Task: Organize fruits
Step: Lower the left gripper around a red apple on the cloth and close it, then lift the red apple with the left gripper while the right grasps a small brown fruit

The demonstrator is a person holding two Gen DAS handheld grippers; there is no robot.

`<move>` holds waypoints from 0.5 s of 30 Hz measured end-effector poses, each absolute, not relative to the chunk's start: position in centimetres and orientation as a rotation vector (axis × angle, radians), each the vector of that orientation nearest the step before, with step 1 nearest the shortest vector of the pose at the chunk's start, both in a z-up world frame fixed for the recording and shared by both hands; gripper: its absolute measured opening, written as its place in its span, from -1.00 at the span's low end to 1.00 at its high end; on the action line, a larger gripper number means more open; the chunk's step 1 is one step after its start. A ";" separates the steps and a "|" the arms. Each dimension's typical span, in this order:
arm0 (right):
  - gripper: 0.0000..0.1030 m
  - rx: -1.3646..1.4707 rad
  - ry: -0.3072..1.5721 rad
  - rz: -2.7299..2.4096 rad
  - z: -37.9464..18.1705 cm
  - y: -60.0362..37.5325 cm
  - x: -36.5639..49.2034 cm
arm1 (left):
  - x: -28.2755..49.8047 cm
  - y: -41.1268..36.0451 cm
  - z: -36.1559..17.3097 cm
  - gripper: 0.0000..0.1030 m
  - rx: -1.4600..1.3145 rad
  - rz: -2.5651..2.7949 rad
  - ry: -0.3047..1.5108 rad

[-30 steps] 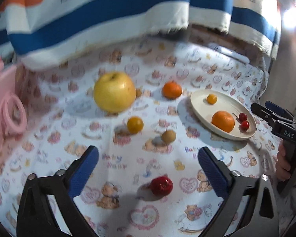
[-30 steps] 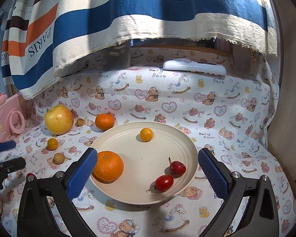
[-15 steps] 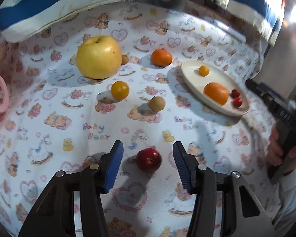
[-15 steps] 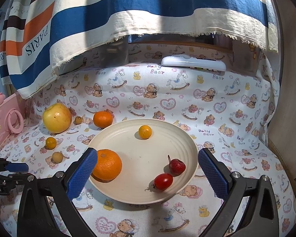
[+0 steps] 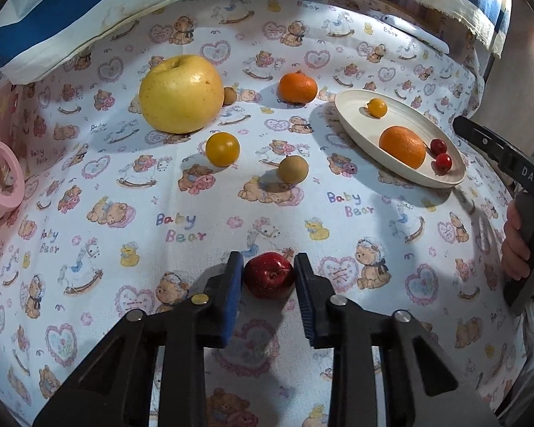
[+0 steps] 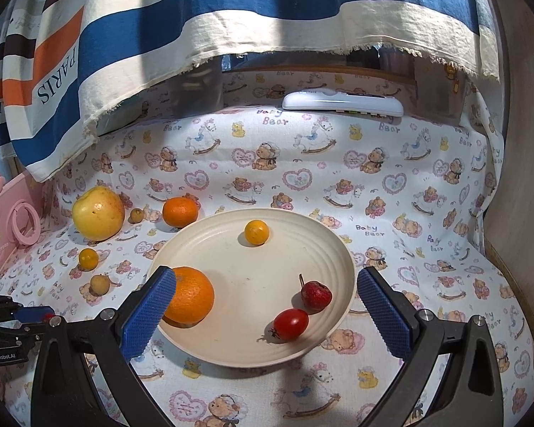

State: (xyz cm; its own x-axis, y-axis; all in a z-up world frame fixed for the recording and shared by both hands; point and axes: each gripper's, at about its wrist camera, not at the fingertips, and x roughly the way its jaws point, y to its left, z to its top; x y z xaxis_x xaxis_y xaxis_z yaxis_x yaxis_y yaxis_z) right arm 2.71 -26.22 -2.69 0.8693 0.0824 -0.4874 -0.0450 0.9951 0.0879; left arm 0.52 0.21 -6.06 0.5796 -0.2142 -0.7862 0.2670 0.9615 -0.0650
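Note:
My left gripper (image 5: 268,277) is shut on a small red fruit (image 5: 269,274) that rests on the cloth. Further off lie a big yellow apple (image 5: 181,93), a tangerine (image 5: 297,87), a small yellow fruit (image 5: 222,149) and a brown one (image 5: 293,168). The cream plate (image 6: 263,345) holds an orange (image 6: 192,295), a small yellow fruit (image 6: 256,232), a cherry tomato (image 6: 290,323) and a red berry (image 6: 315,294). My right gripper (image 6: 265,315) is open and empty, just above the plate's near half.
A pink toy (image 6: 12,220) stands at the left edge. A white remote (image 6: 341,104) lies at the back. A striped cloth (image 6: 195,17) hangs over the back. A wooden wall (image 6: 523,178) bounds the right side.
My left gripper moved forward and down and closed on the small red fruit. My right gripper came slightly closer to the plate.

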 end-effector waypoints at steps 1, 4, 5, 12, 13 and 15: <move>0.99 0.075 0.514 0.066 -2.7 -26.3 2.7 | 0.5 0.1 -6.0 -0.46 0.068 -0.280 0.908; 0.99 0.076 0.514 0.065 -2.7 -26.3 2.7 | 0.4 0.2 -6.0 -0.47 0.071 -0.269 0.901; 0.99 0.076 0.515 0.065 -2.7 -26.3 2.7 | 0.5 0.3 -6.0 -0.47 0.073 -0.257 0.893; 0.99 0.076 0.514 0.064 -2.7 -26.3 2.8 | 0.2 1.8 -4.6 -0.47 0.036 -0.196 0.773; 0.99 0.076 0.513 0.065 -2.7 -26.3 2.8 | 0.0 1.8 -4.3 -0.47 0.039 -0.180 0.748; 0.99 0.073 0.510 0.063 -2.7 -26.3 2.7 | -0.2 2.0 -3.9 -0.47 0.045 -0.166 0.700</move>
State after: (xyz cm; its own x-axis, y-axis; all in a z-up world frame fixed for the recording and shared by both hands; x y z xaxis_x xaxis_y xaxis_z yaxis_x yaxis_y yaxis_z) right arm 2.72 -26.29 -2.70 0.8709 0.0787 -0.4851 -0.0421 0.9954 0.0858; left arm -0.19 2.02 -3.90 0.7522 -0.1374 -0.6444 0.1672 0.9858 -0.0150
